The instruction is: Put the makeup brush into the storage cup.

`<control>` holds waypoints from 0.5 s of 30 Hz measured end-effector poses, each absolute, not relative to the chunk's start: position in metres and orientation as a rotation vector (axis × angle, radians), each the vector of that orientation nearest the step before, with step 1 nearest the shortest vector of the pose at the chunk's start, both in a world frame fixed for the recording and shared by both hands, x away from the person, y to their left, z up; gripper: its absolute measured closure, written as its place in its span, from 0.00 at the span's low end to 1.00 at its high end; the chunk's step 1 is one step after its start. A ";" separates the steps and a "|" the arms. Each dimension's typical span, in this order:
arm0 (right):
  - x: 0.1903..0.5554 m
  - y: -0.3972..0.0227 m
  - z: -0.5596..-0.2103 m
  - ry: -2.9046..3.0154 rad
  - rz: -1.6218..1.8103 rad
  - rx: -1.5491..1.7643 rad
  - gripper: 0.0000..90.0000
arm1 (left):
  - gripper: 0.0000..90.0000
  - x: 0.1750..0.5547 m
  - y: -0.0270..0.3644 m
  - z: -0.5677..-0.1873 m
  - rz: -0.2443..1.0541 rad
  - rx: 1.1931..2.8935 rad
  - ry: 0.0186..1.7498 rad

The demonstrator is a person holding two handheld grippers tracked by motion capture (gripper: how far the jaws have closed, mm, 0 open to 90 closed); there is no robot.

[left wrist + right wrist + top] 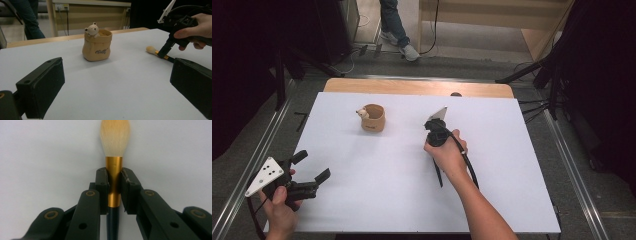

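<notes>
Brush [114, 170] clamped at its gold collar between the pads of the right gripper [114, 191], cream bristles sticking out just ahead of the fingertips, dark handle running back underneath toward the hand. Lying flat on the white table [377, 200], not yet lifted. Jaws drawn in tight on both sides of the collar, no gap showing in the right gripper view. From the high view, right gripper [435, 131] tipped steeply down near the middle of the table, brush hidden beneath it there; from the left gripper view, brush [156, 52] seen resting on the surface with its tuft poking out past the right gripper [162, 53]. Tan cup [373, 118] with a small bear on its rim standing upright, well apart, off to the left of the right gripper and a little farther away. Left gripper [309, 172] held low at the near left edge, jaws spread wide with nothing between them, the cup [97, 45] straight ahead of it but out of reach. Step in hand, most likely: securing the pickup. Next move probably calls for lifting straight up without letting the slim collar twist in the pads, carrying across to above the cup's mouth, then tilting handle-down before letting go. Risk of the brush pivoting, since the grip sits near the bristle end.
</notes>
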State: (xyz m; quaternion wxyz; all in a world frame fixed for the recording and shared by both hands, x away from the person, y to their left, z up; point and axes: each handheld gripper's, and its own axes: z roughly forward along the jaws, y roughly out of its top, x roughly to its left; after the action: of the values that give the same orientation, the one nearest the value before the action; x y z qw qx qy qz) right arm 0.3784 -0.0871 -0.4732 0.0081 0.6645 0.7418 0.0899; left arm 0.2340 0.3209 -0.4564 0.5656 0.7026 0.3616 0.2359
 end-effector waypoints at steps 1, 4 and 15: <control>0.378 -0.089 -0.472 2.328 0.320 2.092 0.88 | 0.00 0.234 0.320 -0.457 0.553 1.657 0.848; 0.377 -0.093 -0.467 2.332 0.440 2.082 0.88 | 0.00 0.235 0.317 -0.457 0.547 1.658 0.846; 0.359 -0.099 -0.435 2.239 0.938 1.907 0.88 | 0.00 0.244 0.298 -0.454 0.507 1.664 0.826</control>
State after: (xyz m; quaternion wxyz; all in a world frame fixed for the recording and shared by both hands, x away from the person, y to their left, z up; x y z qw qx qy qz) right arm 0.3593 -0.0992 -0.4346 0.0272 0.6174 0.7251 0.3038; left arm 0.2440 0.2976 -0.4543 0.5712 0.7094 0.3519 0.2161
